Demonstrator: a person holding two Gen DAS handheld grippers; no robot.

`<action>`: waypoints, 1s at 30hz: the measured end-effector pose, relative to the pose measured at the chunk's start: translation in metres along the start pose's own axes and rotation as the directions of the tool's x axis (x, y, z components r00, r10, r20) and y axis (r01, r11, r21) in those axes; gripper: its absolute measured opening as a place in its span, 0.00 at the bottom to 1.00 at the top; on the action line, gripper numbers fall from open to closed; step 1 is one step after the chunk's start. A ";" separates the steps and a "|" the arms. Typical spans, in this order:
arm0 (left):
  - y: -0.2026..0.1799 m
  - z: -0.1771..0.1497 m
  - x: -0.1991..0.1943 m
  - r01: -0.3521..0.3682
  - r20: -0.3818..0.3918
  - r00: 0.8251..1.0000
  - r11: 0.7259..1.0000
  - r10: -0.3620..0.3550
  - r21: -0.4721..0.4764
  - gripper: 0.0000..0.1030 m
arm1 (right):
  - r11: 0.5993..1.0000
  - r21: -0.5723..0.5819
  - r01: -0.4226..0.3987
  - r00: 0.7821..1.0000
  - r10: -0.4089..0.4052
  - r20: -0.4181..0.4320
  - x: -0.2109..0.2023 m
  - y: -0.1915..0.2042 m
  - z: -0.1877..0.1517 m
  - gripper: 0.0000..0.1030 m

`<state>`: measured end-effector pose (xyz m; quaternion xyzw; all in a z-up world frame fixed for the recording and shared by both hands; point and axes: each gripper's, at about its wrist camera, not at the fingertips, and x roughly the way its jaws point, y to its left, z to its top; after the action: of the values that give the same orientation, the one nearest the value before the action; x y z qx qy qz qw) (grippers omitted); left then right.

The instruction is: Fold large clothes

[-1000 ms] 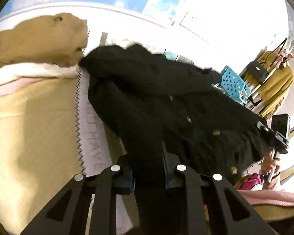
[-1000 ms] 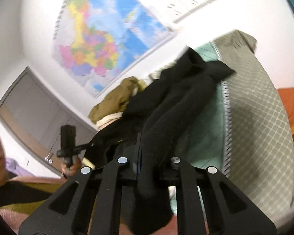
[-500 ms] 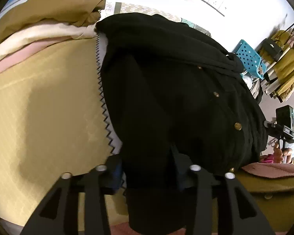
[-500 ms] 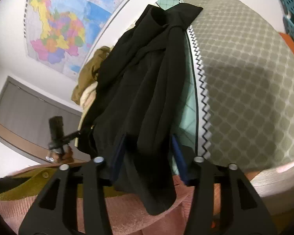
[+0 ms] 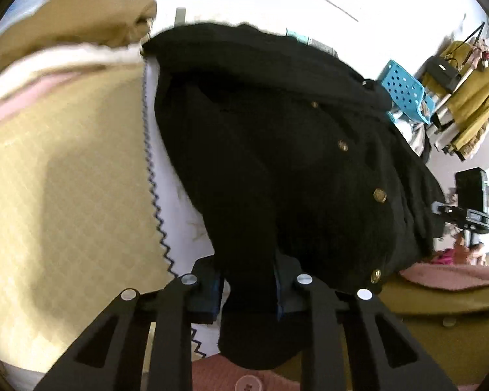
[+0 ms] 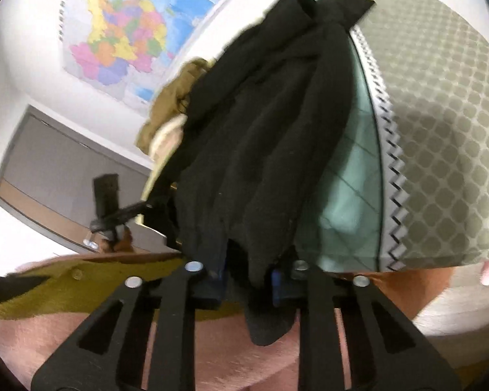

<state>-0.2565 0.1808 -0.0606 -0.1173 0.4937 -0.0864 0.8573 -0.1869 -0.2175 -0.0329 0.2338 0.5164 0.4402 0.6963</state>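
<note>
Holding one end of a black coat [image 5: 277, 150], the left gripper [image 5: 249, 288] has its two fingers closed on a thick bunch of dark cloth that hangs down between them. Going left to right in the left wrist view: a yellow quilted cover [image 5: 65, 195] lies bare, with a stack of folded clothes [image 5: 58, 42] at its far end, tan above cream and pink. A zigzag seam [image 5: 151, 176] borders a white strip, and the coat drapes beyond it, its gold buttons [image 5: 379, 195] facing up. At the far right stand a blue basket [image 5: 407, 93] and a rack of hanging clothes [image 5: 469, 97].

In the right wrist view, a map [image 6: 140, 26] hangs on the wall at left. The coat fills the centre, gathered into long vertical pleats, and the right gripper [image 6: 249, 278] pinches its other end, fingers closed on the cloth. A teal panel and a grey quilted cover [image 6: 440, 130] lie bare at right.

Judged from these views, the fold is at an early stage: the coat is lifted and bunched, not spread flat, and no neat crease shows. Open room lies on both quilted covers; the stack at the far left and the near edge of the bed limit where the coat can be laid.
</note>
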 end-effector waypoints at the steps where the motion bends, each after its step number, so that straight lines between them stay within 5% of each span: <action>1: -0.002 0.003 -0.005 0.000 0.017 1.000 1.000 0.000 -0.004 0.20 | 1.000 -0.004 -0.017 1.000 0.017 0.024 -0.005 0.004 0.004 0.13; 7: 0.004 0.029 -0.044 0.088 0.119 0.989 0.995 -0.082 -0.045 0.19 | 0.995 -0.059 -0.079 0.984 0.087 0.155 -0.030 0.032 0.037 0.11; 18: 0.005 0.106 -0.075 0.102 0.173 0.980 0.994 -0.096 -0.026 0.20 | 0.984 -0.086 -0.158 0.949 0.175 0.262 -0.036 0.045 0.129 0.10; 30: 0.025 0.230 -0.033 0.051 0.106 0.993 0.998 -0.047 -0.037 0.20 | 0.982 0.074 -0.175 0.945 0.147 0.294 -0.001 0.002 0.231 0.11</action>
<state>-0.0731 0.2406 0.0710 -0.1510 0.4467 -0.0914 0.8771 0.0261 -0.1880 0.0518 0.3709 0.4104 0.4309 0.7130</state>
